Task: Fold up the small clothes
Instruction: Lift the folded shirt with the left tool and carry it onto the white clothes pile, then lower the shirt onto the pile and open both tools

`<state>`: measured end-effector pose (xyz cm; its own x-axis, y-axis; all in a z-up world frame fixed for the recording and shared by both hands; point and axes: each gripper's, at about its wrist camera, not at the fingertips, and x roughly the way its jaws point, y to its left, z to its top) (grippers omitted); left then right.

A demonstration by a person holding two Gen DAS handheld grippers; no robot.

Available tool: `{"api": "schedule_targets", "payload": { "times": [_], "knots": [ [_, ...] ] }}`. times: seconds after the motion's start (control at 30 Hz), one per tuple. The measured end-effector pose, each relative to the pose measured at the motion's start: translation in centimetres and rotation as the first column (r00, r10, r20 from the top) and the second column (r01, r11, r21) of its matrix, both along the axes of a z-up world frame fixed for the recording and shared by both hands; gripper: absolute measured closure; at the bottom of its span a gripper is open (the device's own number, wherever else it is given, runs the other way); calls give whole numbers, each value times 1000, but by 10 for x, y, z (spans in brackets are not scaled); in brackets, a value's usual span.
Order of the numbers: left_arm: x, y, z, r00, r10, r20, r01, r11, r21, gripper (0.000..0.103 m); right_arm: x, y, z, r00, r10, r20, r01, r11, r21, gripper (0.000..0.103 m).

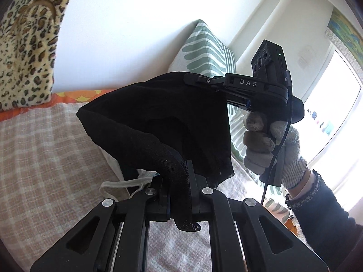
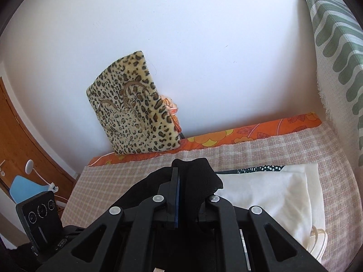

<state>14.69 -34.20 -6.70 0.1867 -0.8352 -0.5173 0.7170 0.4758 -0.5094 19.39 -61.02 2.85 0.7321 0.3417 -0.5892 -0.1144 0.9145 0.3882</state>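
Note:
A small black garment hangs in the air between my two grippers above the checked bed cover. My left gripper is shut on one thick edge of it, whose end droops down between the fingers. My right gripper is shut on the opposite top edge, held by a gloved hand. In the right wrist view my right gripper pinches black cloth that bulges over the fingers. The left gripper's camera block shows at the lower left.
Folded white clothes and a dark dotted piece lie on the bed cover to the right. A white garment with a strap lies under the black one. A leopard cushion and a green striped pillow lean on the wall.

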Motion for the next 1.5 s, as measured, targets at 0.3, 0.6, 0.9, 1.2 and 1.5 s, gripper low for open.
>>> {"api": "schedule_targets", "payload": {
  "times": [0.3, 0.6, 0.9, 1.2, 1.5],
  "knots": [
    [8, -65, -32, 999, -33, 39, 32, 999, 40, 95, 30, -69, -19, 998, -49, -25, 48, 998, -50, 96],
    [4, -81, -74, 999, -38, -21, 40, 993, 107, 95, 70, -103, -77, 993, -46, -112, 42, 998, -40, 95],
    [-12, -45, -64, 998, -52, -37, 58, 983, 174, 68, 44, -134, -96, 965, -211, -157, 187, 970, -155, 59],
    [7, -21, -43, 1000, 27, 15, -29, 987, 156, 67, -10, -101, -68, 982, -188, -19, 181, 963, -199, 60],
    [21, -72, -64, 996, -89, 17, 82, 969, 233, 67, 36, -76, -91, 991, -107, -83, 88, 976, -201, 62]
  ]
}}
